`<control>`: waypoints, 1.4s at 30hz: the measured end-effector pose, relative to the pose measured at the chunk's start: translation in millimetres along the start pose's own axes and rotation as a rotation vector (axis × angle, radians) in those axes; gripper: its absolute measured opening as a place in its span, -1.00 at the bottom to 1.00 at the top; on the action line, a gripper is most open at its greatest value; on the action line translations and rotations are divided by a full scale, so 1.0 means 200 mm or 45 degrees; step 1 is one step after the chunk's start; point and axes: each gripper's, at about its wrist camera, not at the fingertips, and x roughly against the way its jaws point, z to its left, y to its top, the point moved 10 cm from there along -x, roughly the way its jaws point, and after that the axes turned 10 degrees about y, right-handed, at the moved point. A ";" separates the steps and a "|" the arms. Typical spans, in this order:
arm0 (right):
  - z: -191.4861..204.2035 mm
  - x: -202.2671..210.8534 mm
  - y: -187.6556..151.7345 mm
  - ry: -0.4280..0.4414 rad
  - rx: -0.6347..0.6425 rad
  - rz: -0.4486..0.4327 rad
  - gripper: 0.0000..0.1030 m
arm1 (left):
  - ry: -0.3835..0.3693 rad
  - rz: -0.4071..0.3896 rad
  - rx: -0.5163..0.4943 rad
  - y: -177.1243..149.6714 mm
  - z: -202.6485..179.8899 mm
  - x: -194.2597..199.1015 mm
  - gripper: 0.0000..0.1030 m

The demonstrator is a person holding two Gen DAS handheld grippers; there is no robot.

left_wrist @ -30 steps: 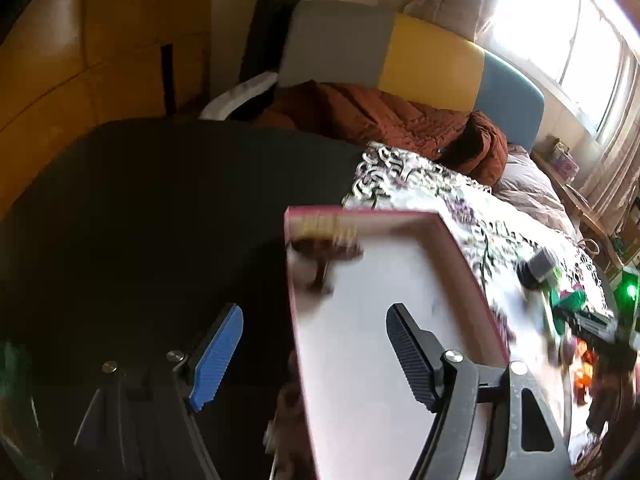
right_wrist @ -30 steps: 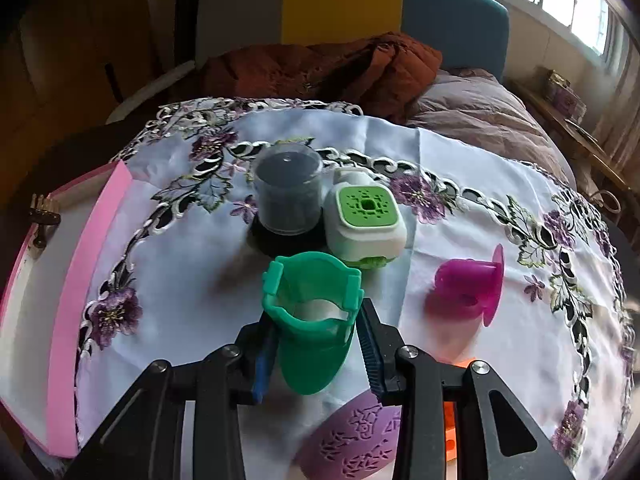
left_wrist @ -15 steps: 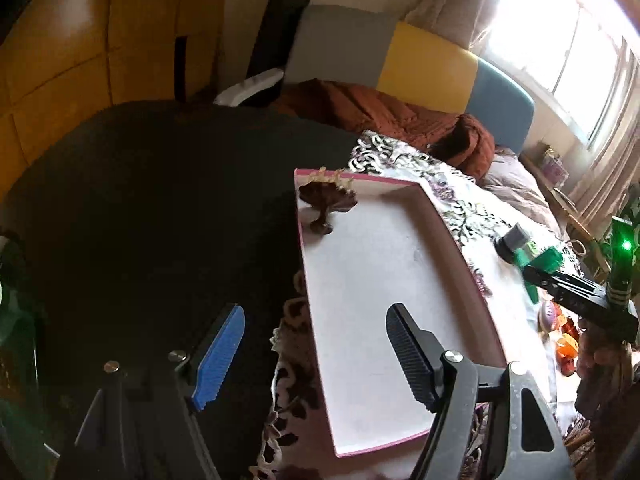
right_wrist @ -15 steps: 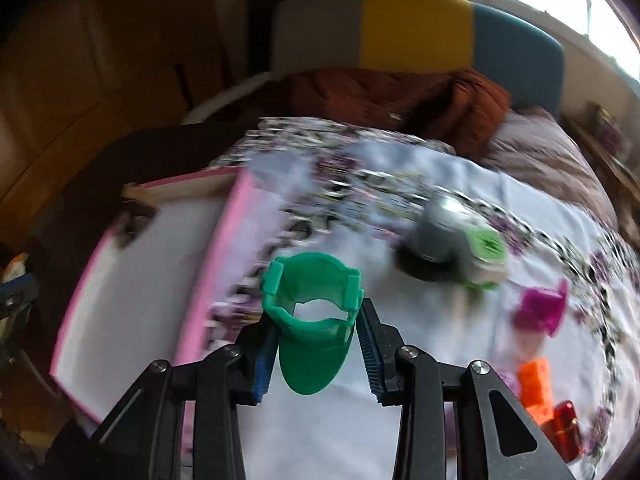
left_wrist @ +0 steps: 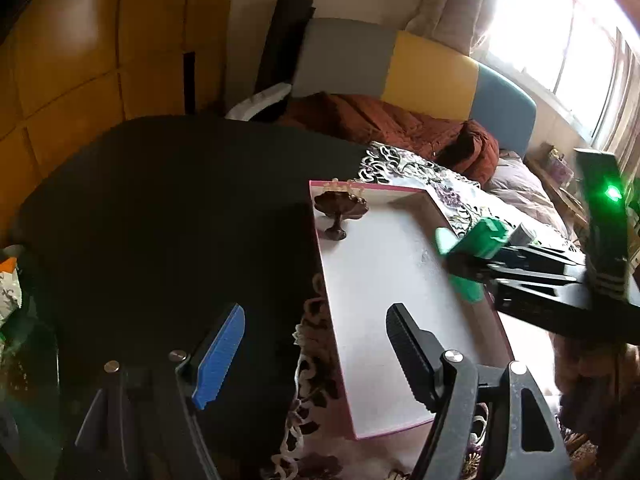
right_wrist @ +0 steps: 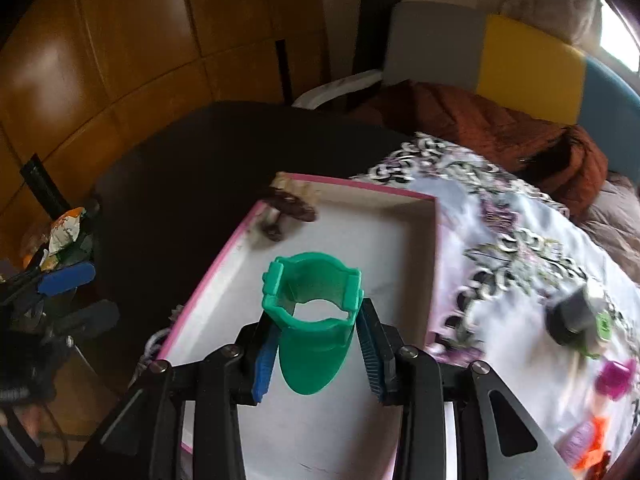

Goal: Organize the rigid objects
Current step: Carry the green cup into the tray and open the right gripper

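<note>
Dark table (left_wrist: 168, 208) carries floral cloth (right_wrist: 520, 240); pink-rimmed tray (left_wrist: 384, 280) apparently atop cloth.

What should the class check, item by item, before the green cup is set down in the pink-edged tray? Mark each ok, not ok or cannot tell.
1. Right gripper clamped on the green cup: ok.
2. Cup over the tray, not the cloth: ok.
3. White floor below the cup bare: ok.
4. Brown ornament clear of the drop spot, at the far corner: ok.
5. Left gripper open, holding nothing: ok.
6. Cup's height above the floor: cannot tell.
</note>
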 end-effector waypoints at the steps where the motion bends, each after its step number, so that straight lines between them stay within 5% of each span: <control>1: 0.02 -0.02 0.01 0.013 -0.001 0.006 -0.26 | 0.007 0.000 0.002 0.00 0.01 0.00 0.45; 16: 0.15 -0.46 0.14 0.026 -0.053 0.143 -0.25 | -0.015 0.068 0.107 -0.05 0.17 -0.09 0.43; 20: 0.16 -0.54 0.16 0.023 -0.055 0.160 -0.02 | -0.004 0.065 0.100 -0.05 0.17 -0.09 0.43; 24: 0.18 -0.50 0.19 0.060 -0.062 0.123 0.37 | 0.011 0.060 0.101 -0.04 0.18 -0.09 0.43; 27: 0.19 -0.42 0.20 0.064 -0.039 0.078 0.48 | 0.016 0.058 0.101 -0.04 0.17 -0.08 0.43; 42: 0.10 -0.03 0.11 -0.046 0.017 -0.095 0.66 | 0.025 -0.004 -0.002 -0.01 0.03 0.02 0.43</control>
